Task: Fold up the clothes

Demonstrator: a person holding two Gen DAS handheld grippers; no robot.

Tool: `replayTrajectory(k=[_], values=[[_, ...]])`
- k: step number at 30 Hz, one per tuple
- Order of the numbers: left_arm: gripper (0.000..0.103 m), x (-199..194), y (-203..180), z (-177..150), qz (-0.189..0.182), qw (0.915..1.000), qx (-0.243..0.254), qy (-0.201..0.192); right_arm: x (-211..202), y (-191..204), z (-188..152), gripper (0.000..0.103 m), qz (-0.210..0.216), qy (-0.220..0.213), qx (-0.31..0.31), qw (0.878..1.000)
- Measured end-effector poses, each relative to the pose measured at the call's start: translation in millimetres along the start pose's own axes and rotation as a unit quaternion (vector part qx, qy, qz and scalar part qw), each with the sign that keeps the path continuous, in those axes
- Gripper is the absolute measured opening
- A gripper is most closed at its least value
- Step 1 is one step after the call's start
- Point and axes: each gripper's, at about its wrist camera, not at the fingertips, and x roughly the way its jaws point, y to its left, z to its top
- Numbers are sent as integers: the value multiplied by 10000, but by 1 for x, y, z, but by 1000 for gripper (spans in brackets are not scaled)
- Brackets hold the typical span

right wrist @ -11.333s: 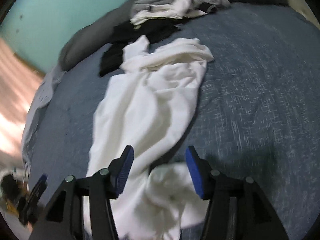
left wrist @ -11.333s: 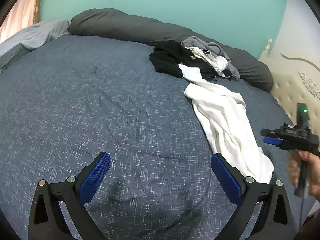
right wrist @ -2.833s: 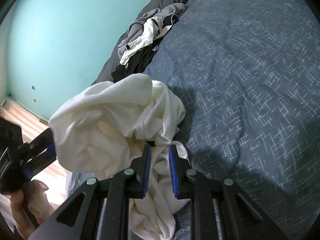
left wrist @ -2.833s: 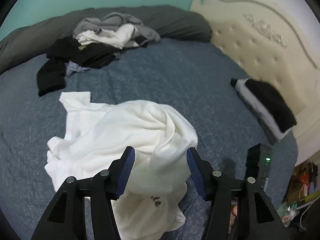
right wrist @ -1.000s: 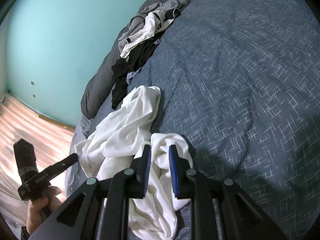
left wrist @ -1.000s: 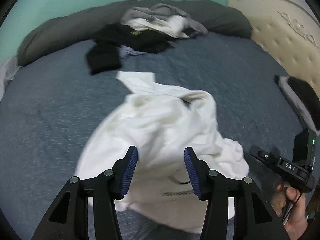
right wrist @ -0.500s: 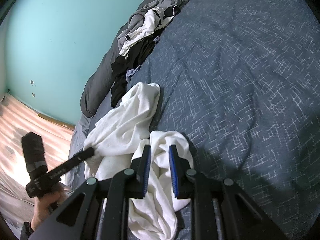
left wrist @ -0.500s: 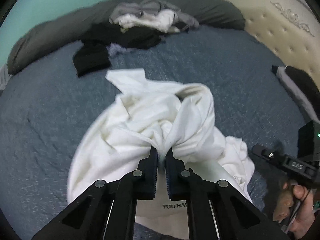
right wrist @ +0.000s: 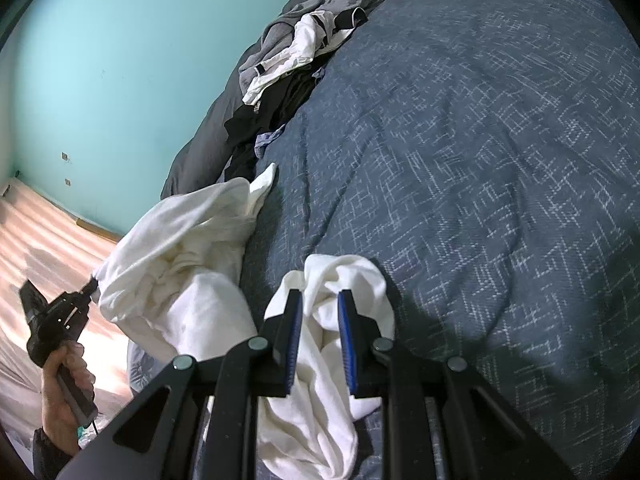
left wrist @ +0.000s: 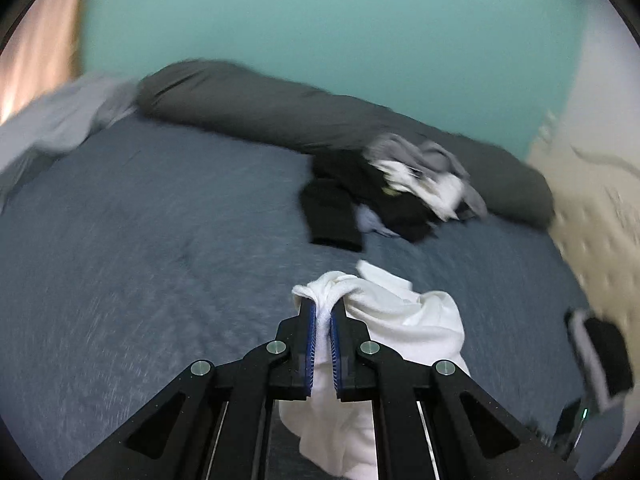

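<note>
A soft, matt white cotton-like shirt [right wrist: 192, 280] lies crumpled on a bedspread [right wrist: 500, 160] of coarse woven blue cloth flecked with pale threads. Beyond the shirt, a smooth matt grey fabric bolster [left wrist: 256, 108]. The gripper fingers [right wrist: 290, 332] are matt black plastic with ribbed blue pads.

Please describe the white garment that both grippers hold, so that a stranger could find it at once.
Look at the blue bedspread, at its near edge. There the white garment is stretched between the left gripper and the right gripper. Unlike the pile of clothes by the grey bolster, it is plain white and lifted.
</note>
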Motion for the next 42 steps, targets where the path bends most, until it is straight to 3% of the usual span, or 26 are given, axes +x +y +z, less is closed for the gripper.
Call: replayTrajectory(k=[5,7,9,13,15,17,19,21,23,31,32,34,35,36,39,42], values=[[7,24,53,-25,600,9947,-667,506,5,5,-2,17,8,71,-73,9999],[8,44,67,-43,709,9892,-785,1020,6,7,-4,17,21,99,-119,9999],[8,49,70,-56,824,9883,-674,1093,8,10,-5,17,36,128,-177,9998],[16,45,59,-64,778,9909,-270,1064,10,18,-6,17,73,182,-306,9993],[34,40,55,-63,711,9922,-179,1010,12,23,-6,17,103,216,-395,9989],[40,35,52,-61,642,9933,-102,959,11,30,-10,17,143,299,-534,9980],[40,27,46,-61,706,9934,79,898,13,41,-16,18,231,446,-732,9961],[41,22,41,-63,654,9933,269,914,17,53,-22,36,322,591,-934,9933],[51,23,34,-65,480,9923,441,1054,23,66,-31,43,404,737,-1148,9898],[55,62,14,-71,140,9871,961,1270,30,79,-58,43,296,1008,-1526,9827],[55,69,17,-72,143,9865,956,1321,31,80,-60,42,267,1004,-1568,9822],[51,83,23,-73,106,9853,945,1421,31,80,-61,30,271,1014,-1631,9810],[28,85,26,-73,87,9851,935,1441,31,81,-61,14,291,1016,-1685,9800],[7,88,29,-74,67,9849,925,1460,31,83,-63,6,229,1007,-1801,9782],[7,88,38,-73,-24,9859,865,1433,26,88,-63,3,224,940,-1988,9753],[6,68,48,-60,47,9912,768,1081,14,96,-60,2,210,800,-2137,9734]])
